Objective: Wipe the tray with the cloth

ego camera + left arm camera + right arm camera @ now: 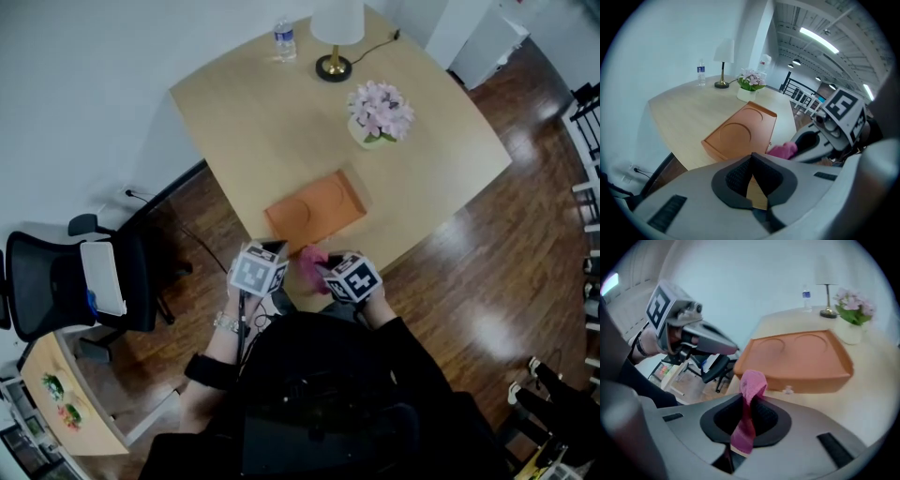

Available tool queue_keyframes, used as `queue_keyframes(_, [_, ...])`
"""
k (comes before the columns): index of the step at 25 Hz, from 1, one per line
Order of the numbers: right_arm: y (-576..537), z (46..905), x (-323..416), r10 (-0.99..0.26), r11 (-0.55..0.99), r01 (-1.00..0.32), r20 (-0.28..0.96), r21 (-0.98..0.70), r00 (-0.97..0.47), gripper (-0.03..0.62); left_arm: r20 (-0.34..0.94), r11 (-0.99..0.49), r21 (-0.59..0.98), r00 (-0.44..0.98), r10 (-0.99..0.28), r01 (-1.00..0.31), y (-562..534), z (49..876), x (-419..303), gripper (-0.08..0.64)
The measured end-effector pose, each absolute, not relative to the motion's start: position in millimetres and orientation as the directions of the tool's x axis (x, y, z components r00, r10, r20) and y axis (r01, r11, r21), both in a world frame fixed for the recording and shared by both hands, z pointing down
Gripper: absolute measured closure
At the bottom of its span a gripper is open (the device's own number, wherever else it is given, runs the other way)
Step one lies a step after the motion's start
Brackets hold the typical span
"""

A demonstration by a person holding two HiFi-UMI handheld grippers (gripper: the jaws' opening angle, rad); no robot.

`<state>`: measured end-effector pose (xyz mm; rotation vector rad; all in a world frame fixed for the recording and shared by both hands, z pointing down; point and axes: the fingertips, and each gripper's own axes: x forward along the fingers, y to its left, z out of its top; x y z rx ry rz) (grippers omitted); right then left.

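Observation:
An empty orange tray [316, 211] with round recesses lies near the front edge of the light wooden table [253, 112]. My right gripper [323, 270] is shut on a pink cloth [311, 259], held just short of the tray's near edge. In the right gripper view the cloth [750, 394] stands up between the jaws and hangs down behind them, with the tray [797, 357] straight ahead. My left gripper [274, 248] hovers beside it at the tray's near left corner, with its tips [751, 159] closed together on nothing. The left gripper view also shows the tray [740, 133] and the cloth [783, 150].
At the table's far side stand a lamp [336, 37], a water bottle [285, 39] and a pot of pink flowers [380, 114]. A black office chair [66, 281] and a small side table [56, 394] stand on the wooden floor to the left.

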<state>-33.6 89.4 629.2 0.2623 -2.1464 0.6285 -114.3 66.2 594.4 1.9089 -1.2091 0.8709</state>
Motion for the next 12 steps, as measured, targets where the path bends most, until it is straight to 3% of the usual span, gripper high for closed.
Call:
queue_keyframes(6, [-5.4, 641.0, 60.6, -0.192, 0.712, -0.667, 0.854, -0.217, -0.483, 0.546, 0.82, -0.284, 0.21, 0.327, -0.47, -0.936, 72.0, 597.0, -114.1, 0.558])
queue_keyframes(12, [-65.1, 647.5, 120.5, -0.32, 0.565, -0.822, 0.9, -0.069, -0.296, 0.546, 0.822, -0.26, 0.207, 0.312, -0.477, -0.943, 73.1, 590.7, -116.5, 0.558])
